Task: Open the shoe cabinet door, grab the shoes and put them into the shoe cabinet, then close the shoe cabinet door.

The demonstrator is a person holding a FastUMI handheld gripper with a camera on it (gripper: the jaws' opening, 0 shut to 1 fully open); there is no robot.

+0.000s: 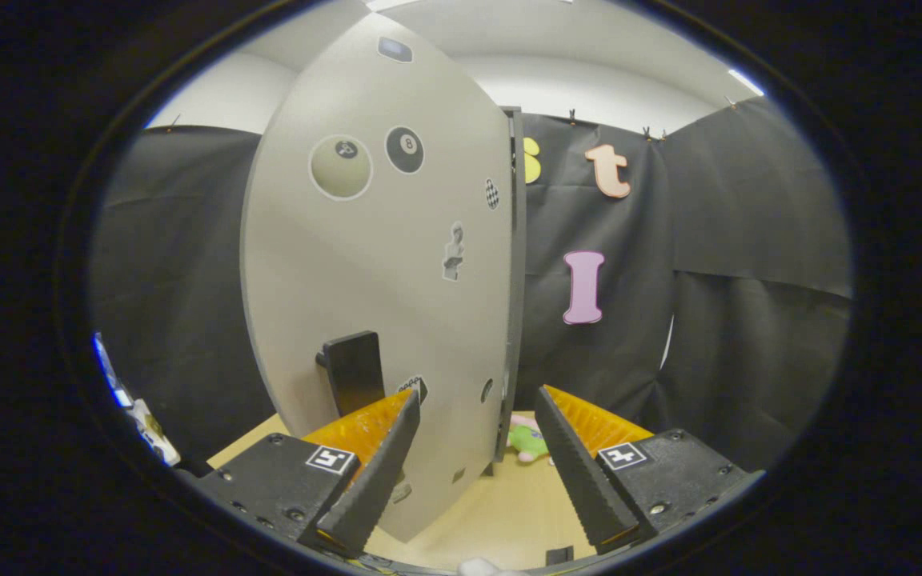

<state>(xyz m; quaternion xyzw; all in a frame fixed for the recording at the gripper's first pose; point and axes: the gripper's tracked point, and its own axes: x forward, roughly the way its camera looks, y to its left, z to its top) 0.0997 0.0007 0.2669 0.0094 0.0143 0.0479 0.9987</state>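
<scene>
The grey shoe cabinet door (381,304), with several stickers on it, stands close in front of me at an angle. Its dark right edge (514,280) lies between my fingers. A black handle (353,372) juts from the door's lower part, just above and behind my left finger (373,472). My gripper (477,394) is open, with nothing pressed between the fingers. A small green and pink thing (529,442), perhaps a shoe, lies on the wooden table (509,512) beyond the door's edge, near my right finger (581,472). I cannot tell how far the door is swung.
Black cloth walls close the booth behind and on both sides. Some white and blue items (145,424) sit at the far left by the table's corner. A white scrap (481,568) shows right below the gripper.
</scene>
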